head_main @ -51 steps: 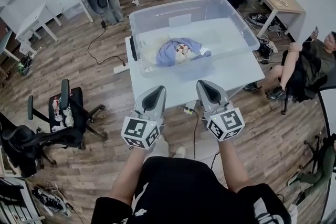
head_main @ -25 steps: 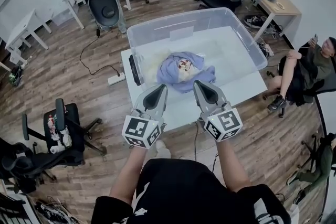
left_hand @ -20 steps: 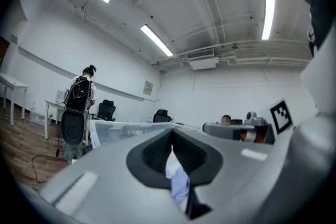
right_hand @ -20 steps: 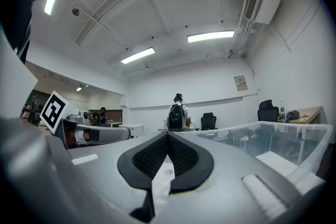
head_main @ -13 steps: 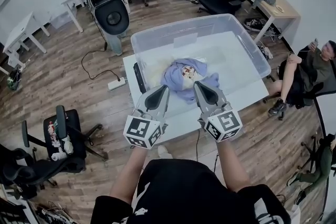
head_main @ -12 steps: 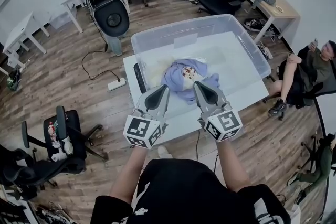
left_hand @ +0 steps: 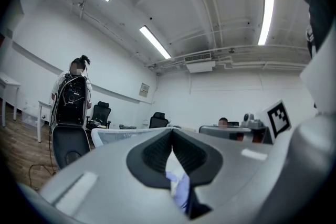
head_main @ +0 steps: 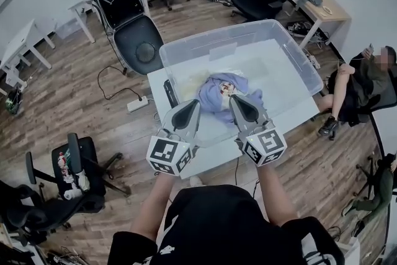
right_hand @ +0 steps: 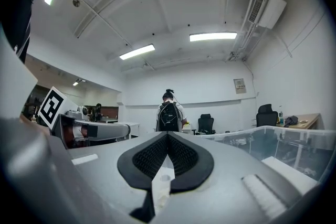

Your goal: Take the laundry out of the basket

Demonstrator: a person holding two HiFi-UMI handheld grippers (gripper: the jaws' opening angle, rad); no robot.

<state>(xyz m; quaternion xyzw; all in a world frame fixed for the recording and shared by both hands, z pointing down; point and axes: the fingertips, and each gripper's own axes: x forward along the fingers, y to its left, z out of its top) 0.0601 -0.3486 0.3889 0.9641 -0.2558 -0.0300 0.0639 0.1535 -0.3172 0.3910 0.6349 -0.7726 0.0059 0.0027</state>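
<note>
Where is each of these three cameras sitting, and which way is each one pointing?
Head view: on the person's head, looking steeply down at the clear bin of laundry; forearms, black shirt, left gripper and right gripper show.
Left gripper view: rides the left gripper, faces level across the room; its shut jaws show, the person's head above.
Right gripper view: rides the right gripper, faces level too; its shut jaws show.
Shared: each gripper view catches the other's marker cube and a standing person.
</note>
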